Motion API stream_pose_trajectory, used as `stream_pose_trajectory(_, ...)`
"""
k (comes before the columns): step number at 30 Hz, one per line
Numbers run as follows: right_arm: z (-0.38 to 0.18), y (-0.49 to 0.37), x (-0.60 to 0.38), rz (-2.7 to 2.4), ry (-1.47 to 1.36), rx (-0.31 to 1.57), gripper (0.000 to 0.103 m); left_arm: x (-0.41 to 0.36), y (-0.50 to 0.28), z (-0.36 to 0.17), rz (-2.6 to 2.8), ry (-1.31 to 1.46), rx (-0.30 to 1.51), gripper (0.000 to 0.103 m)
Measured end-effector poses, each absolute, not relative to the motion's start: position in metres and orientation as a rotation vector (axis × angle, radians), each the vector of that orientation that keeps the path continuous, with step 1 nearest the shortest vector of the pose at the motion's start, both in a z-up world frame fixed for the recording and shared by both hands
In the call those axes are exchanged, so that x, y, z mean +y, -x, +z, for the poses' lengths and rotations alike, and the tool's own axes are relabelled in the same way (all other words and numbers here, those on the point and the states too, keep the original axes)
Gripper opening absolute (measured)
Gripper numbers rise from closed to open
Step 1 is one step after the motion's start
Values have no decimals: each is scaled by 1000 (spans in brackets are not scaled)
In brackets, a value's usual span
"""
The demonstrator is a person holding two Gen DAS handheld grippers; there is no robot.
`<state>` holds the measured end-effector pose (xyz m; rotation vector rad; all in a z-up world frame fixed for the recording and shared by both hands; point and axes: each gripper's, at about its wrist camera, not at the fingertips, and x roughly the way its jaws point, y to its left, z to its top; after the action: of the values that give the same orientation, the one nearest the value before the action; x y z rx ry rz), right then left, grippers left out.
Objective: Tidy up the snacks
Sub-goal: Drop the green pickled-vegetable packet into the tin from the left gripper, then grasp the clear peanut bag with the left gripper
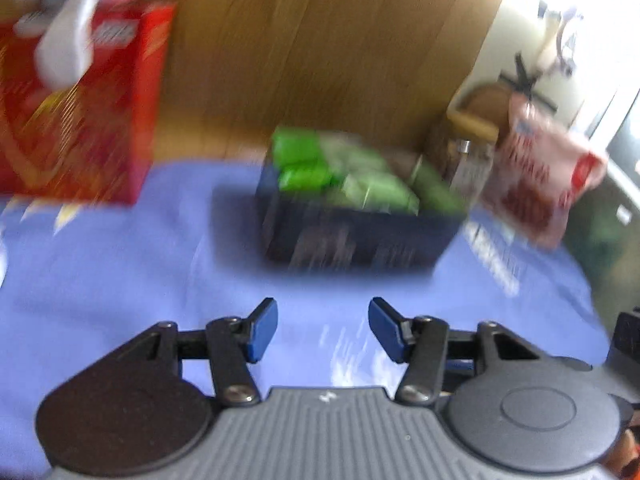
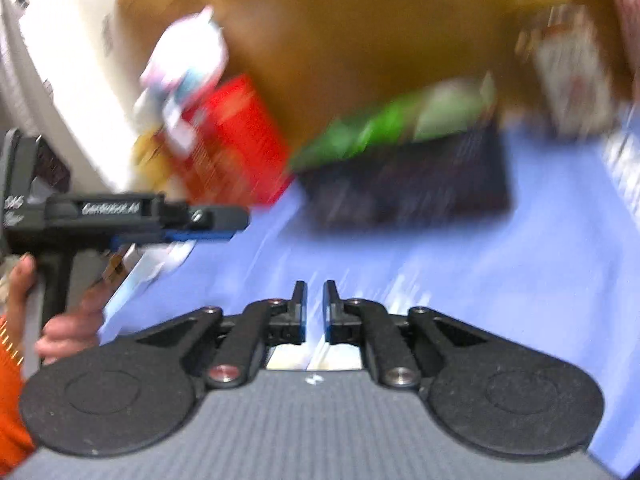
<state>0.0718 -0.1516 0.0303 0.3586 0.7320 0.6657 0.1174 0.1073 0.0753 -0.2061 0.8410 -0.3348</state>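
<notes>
A dark basket (image 1: pixel 352 236) full of green snack packets (image 1: pixel 304 160) sits mid-table on the blue cloth (image 1: pixel 120 280). My left gripper (image 1: pixel 323 308) hovers in front of it, open, with only cloth showing between its blue pads. A red snack box (image 1: pixel 80 120) stands at the left with a white and pink packet (image 1: pixel 68 48) on top. In the right wrist view, my right gripper (image 2: pixel 315 292) has a narrow gap between its fingers and holds nothing. The basket (image 2: pixel 420 184) lies ahead of it, the red box (image 2: pixel 240 140) to the left. Both views are blurred.
A red-and-white bag (image 1: pixel 548 184) and a jar with a wooden lid (image 1: pixel 468 152) stand right of the basket. A wooden panel (image 1: pixel 320 40) backs the table. A hand (image 2: pixel 68 328) holds the left gripper (image 2: pixel 236 226) at the right wrist view's left edge.
</notes>
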Motion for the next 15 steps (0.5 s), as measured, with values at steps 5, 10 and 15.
stream_pose_trajectory(5,11,-24,-118,789,-297,803,36,135,-69,48,-294,262,929,51)
stream_pose_trajectory(10,18,-2,-89,788,-144,736,48,140,-41,29,-339,348,984,52)
stream_pose_trajectory(15,20,13,-66,790,73,675,53,115,-41,27,-345,286,940,51)
